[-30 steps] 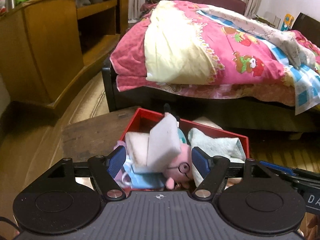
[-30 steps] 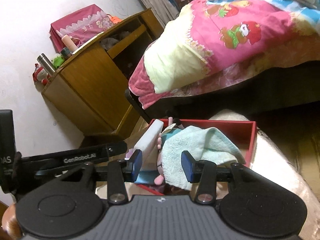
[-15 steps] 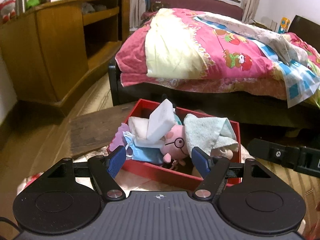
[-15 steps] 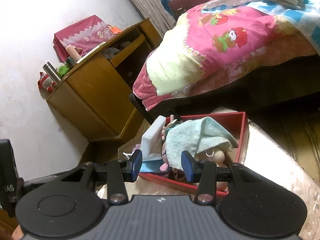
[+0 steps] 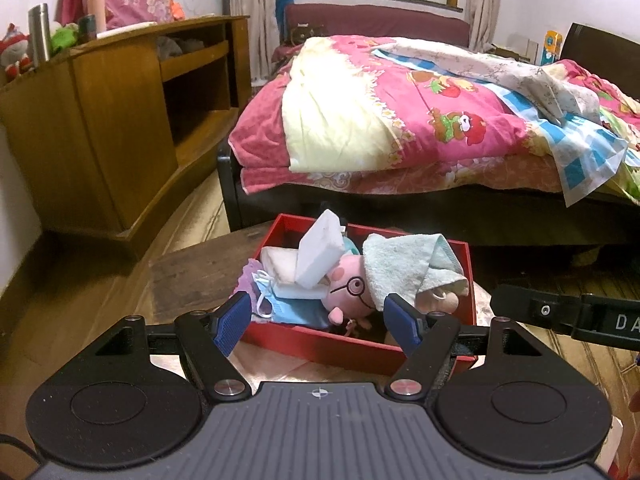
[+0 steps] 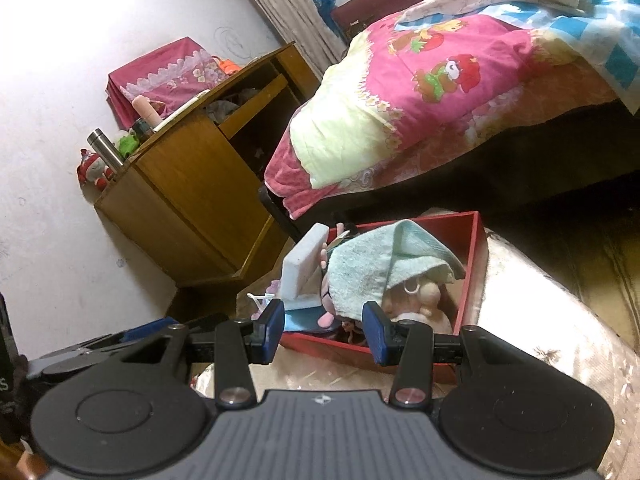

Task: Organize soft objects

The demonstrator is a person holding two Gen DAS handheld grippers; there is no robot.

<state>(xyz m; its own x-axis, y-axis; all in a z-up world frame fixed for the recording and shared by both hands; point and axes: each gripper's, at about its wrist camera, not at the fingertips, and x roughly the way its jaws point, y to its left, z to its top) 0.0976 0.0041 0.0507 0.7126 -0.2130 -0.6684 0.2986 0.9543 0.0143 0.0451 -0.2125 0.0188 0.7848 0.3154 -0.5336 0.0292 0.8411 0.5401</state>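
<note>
A red box (image 5: 360,346) holds the soft things: a pink pig plush (image 5: 348,284), a white foam block (image 5: 320,252) leaning upright, a pale green towel (image 5: 404,268) draped over a doll, a blue face mask (image 5: 288,308) and a white folded cloth (image 5: 280,260). My left gripper (image 5: 316,324) hangs open in front of the box's near wall, holding nothing. In the right wrist view the same box (image 6: 476,264), towel (image 6: 376,264) and foam block (image 6: 304,264) lie beyond my right gripper (image 6: 324,330), whose jaws stand narrowly apart and bare.
The box sits on a low surface with a shiny patterned cover (image 6: 540,320). Behind it stands a bed with a pink quilt (image 5: 440,120). A wooden cabinet (image 5: 120,120) is at the left. The other gripper's black body (image 5: 560,312) shows at the right.
Both grippers have drawn back from the red box, so it looks smaller and farther off. Neither jaw gap has changed, and the box's contents lie as before.
</note>
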